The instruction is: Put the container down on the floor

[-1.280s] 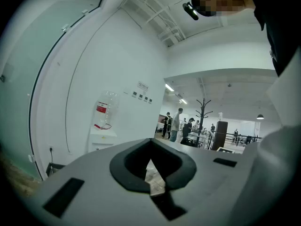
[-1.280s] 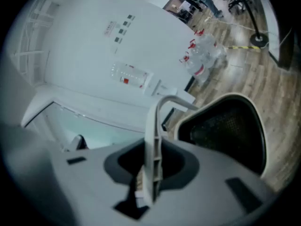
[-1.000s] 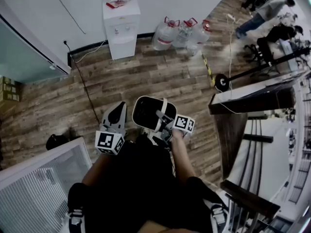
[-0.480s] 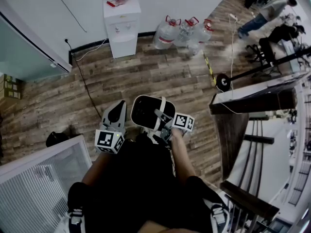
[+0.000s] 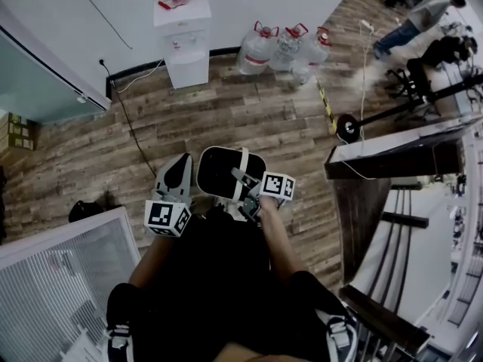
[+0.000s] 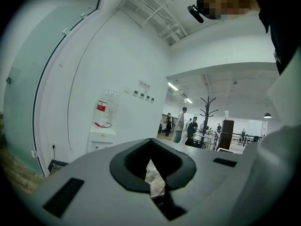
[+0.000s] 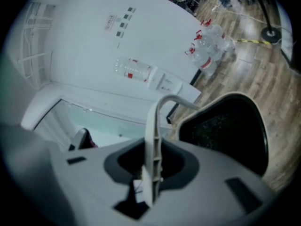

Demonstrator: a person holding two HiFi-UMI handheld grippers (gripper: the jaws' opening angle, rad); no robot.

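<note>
A white container [image 5: 223, 173] with a dark inside hangs above the wood floor [image 5: 249, 119], just in front of the person's legs. My right gripper [image 5: 246, 185] is shut on its thin white handle [image 5: 243, 172]. In the right gripper view the handle [image 7: 153, 140] runs upright between the jaws of the right gripper [image 7: 149, 175], with the container's dark opening [image 7: 225, 126] to the right. My left gripper [image 5: 179, 173] hovers close to the container's left side, apart from it. In its own view the left gripper [image 6: 151, 173] is shut with nothing held.
A water dispenser [image 5: 181, 40] stands against the white wall, with several water bottles [image 5: 283, 47] to its right. A black cable [image 5: 132, 130] crosses the floor. A glass partition [image 5: 60, 277] is at left; a dark ledge and railing [image 5: 392, 157] are at right. People sit at top right.
The container and both grippers have drifted slightly left in the head view. The grip on the handle is unchanged.
</note>
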